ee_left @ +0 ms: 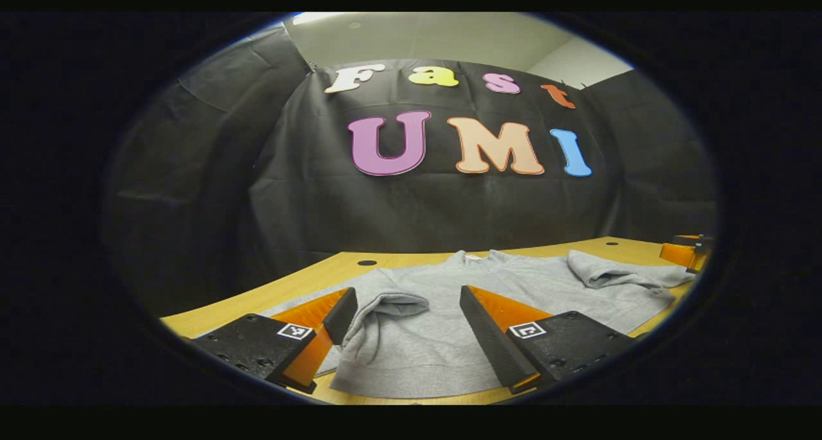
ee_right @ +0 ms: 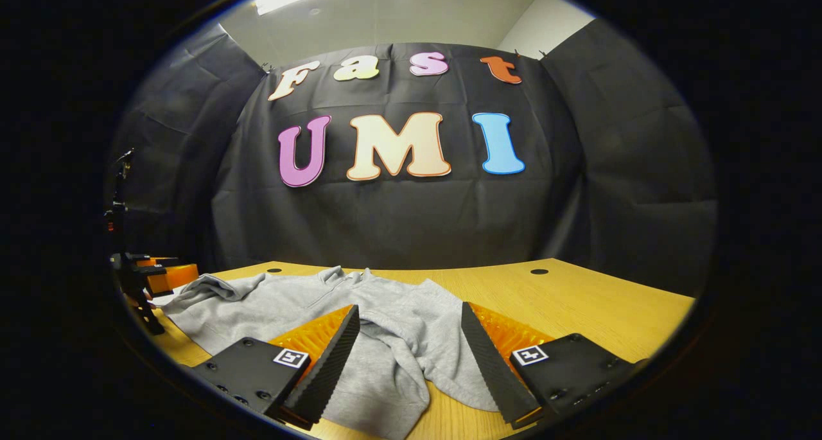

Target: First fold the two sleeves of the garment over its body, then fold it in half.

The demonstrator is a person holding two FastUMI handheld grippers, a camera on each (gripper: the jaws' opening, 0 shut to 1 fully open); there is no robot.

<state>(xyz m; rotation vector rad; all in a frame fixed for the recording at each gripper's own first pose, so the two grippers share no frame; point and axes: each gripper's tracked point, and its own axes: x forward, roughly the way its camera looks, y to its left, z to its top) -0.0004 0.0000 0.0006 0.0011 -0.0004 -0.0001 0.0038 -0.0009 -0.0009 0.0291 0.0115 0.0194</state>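
Grey fleece sweatshirt [ee_left: 449,311] is spread flat on the yellow wooden surface [ee_right: 578,299], collar toward the far black cloth wall, so that its sleeves can be reached from both sides. The left hand-held gripper [ee_left: 404,318] is held low with its jaws apart, and a bunched sleeve cuff [ee_left: 385,305] lies just ahead between its fingers, apparently lined up for a pinch. The right hand-held gripper [ee_right: 411,337] is likewise held open, with the other sleeve [ee_right: 398,356] draped between and below its fingers near the surface's front edge. Neither sleeve is judged folded over the body yet; the sleeve fold seems to be the step in hand.
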